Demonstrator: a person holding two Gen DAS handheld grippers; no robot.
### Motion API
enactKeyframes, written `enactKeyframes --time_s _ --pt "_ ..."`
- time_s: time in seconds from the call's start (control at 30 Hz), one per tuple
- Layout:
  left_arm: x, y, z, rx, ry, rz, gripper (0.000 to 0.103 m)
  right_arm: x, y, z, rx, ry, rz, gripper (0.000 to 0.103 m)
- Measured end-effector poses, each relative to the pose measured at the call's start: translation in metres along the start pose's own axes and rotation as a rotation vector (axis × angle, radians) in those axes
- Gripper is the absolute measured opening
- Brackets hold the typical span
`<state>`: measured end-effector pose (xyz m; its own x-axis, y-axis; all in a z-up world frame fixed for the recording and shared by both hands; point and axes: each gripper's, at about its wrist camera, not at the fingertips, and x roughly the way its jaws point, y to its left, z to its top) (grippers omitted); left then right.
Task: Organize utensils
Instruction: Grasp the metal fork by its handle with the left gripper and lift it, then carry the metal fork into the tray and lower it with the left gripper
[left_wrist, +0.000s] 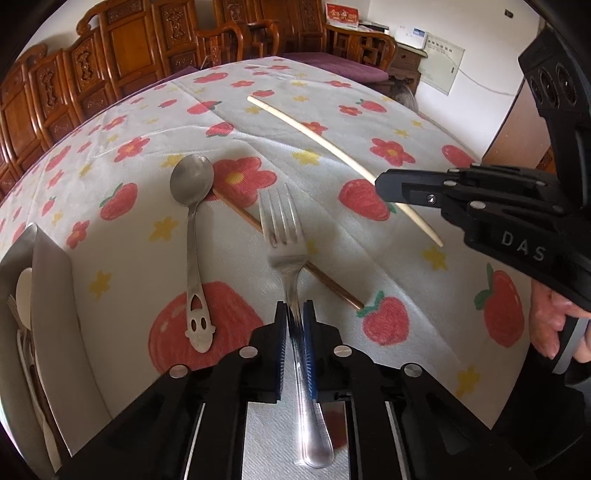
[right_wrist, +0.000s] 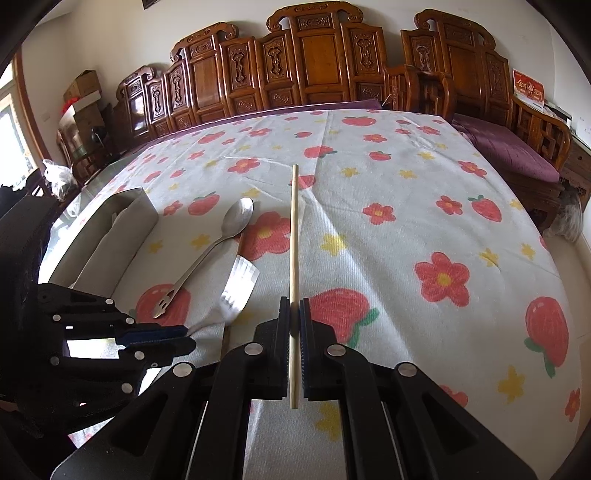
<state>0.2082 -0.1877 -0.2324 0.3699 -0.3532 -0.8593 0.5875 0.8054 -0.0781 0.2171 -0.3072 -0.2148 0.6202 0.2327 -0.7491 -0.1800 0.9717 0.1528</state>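
Left gripper (left_wrist: 295, 314) is clamped on the fork (left_wrist: 286, 254), pads pinching the neck just below the tines, handle running back between the fingers. Right gripper (right_wrist: 294, 314) is clamped on a pale chopstick (right_wrist: 294, 236), most of it sticking out ahead of the jaws.

Largest to smallest:
- Table (right_wrist: 406, 155): soft flower-print cloth, so things slide and the cloth bunches.
- Utensil box (right_wrist: 125, 210) at the table's left edge, open top, already holding cutlery. Probable destination.
- Fork: mid-table, near the front edge, lying across a brown chopstick (left_wrist: 332, 282). Steel, stiff, smooth, fairly heavy. Neck grip is narrow and off-balance, so it may pivot; I'd lift slowly.
- Spoon (left_wrist: 194, 236): just left of the fork, cut-out handle end toward the front edge. Same steel, slick. Take the flat handle mid-length.
- Pale chopstick: light, stiff, thin, rolls easily. Grip near one end gives a long lever, so swing gently.
- Brown chopstick: pinned under the fork, flat on cloth, hard to get under.
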Motion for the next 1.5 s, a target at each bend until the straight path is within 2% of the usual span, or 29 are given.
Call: enactKeyframes --time_s 0.43,1.03,1.27,1.5 --pt "-0.043 0.014 0.005 -0.045 -0.095 0.081 0.006 -0.004 0.016 0.005 -0.021 -0.016 0.041 0.006" --pt "-0.111 0.082 -0.005 -0.172 -0.190 0.213 0.006 -0.015 0.082 0.004 -0.138 -0.029 0.142 0.006" --pt "-0.122 0.111 -0.010 -0.221 -0.212 0.249 0.006 -0.021 0.090 0.005 -0.138 -0.045 0.159 0.006" --pt "-0.114 0.147 -0.024 -0.286 -0.215 0.289 0.006 -0.019 0.094 0.005 -0.146 -0.042 0.168 0.006"
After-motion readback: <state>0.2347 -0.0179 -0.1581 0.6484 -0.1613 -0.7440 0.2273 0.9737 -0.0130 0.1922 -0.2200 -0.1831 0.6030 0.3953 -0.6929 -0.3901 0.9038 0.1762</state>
